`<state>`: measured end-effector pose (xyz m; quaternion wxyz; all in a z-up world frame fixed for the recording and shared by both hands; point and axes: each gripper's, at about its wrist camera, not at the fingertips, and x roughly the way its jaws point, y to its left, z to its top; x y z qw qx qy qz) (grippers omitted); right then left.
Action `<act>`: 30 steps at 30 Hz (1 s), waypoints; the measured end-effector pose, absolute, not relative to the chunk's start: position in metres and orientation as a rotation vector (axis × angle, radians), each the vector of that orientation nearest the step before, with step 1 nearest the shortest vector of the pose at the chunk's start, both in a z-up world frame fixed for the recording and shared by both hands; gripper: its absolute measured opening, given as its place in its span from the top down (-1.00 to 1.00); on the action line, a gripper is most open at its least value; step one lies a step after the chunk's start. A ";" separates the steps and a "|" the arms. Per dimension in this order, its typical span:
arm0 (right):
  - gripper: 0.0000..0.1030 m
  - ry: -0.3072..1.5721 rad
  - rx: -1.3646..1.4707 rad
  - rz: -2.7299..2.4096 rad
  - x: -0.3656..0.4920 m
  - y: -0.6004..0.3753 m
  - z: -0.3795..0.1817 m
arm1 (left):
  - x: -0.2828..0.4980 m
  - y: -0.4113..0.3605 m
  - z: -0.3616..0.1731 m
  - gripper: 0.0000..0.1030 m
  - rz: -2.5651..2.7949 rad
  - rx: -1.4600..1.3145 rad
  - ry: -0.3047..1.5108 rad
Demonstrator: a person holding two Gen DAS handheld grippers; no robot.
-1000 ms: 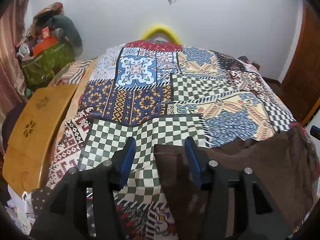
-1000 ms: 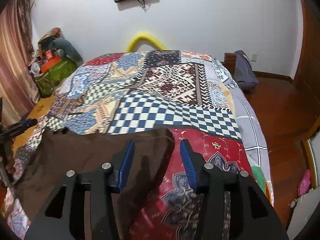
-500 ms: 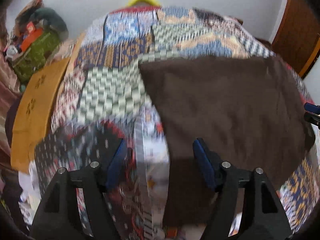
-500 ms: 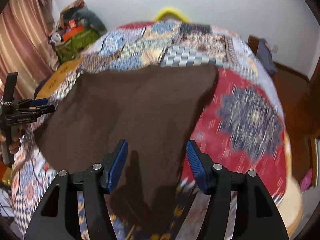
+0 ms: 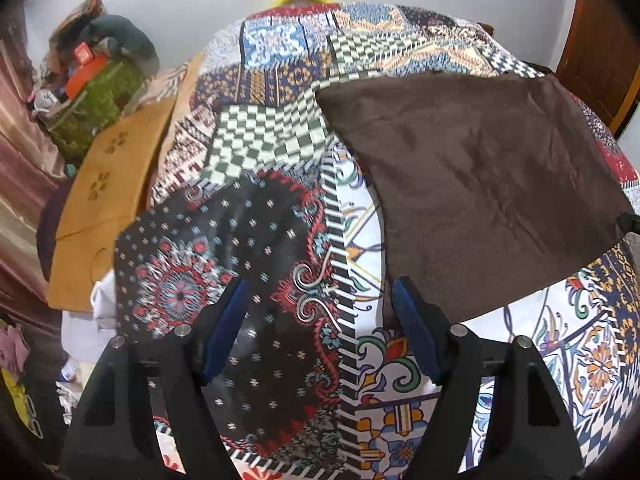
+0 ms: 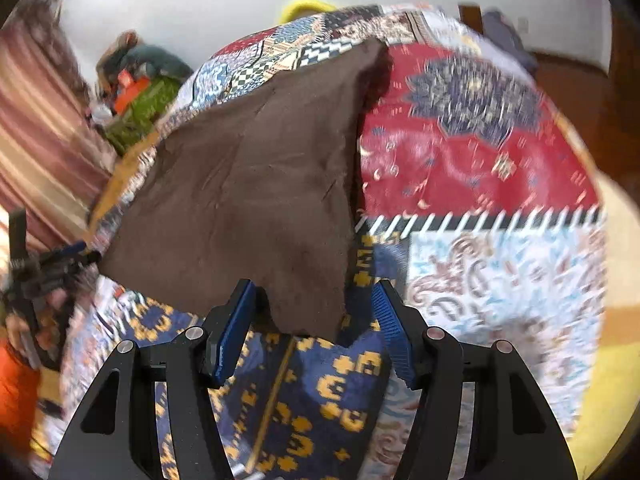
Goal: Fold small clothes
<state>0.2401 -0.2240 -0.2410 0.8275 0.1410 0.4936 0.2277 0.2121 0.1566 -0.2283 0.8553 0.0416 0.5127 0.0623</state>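
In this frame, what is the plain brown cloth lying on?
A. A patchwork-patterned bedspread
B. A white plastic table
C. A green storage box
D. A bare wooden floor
A: the plain brown cloth lies spread over the colourful patchwork-patterned bedspread, whose patterned squares show on every side of it in both wrist views.
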 end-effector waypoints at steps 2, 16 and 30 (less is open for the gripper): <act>0.54 1.040 0.342 0.500 0.248 -0.225 -0.243 | 0.215 0.155 -0.221 -0.47 0.128 0.102 1.061; 0.83 1.047 0.124 0.475 0.275 -0.248 -0.228 | 0.332 0.128 -0.206 -0.60 0.006 0.197 1.004; 0.83 1.005 0.056 0.376 0.325 -0.275 -0.212 | 0.444 0.104 -0.266 -0.55 -0.267 0.043 1.097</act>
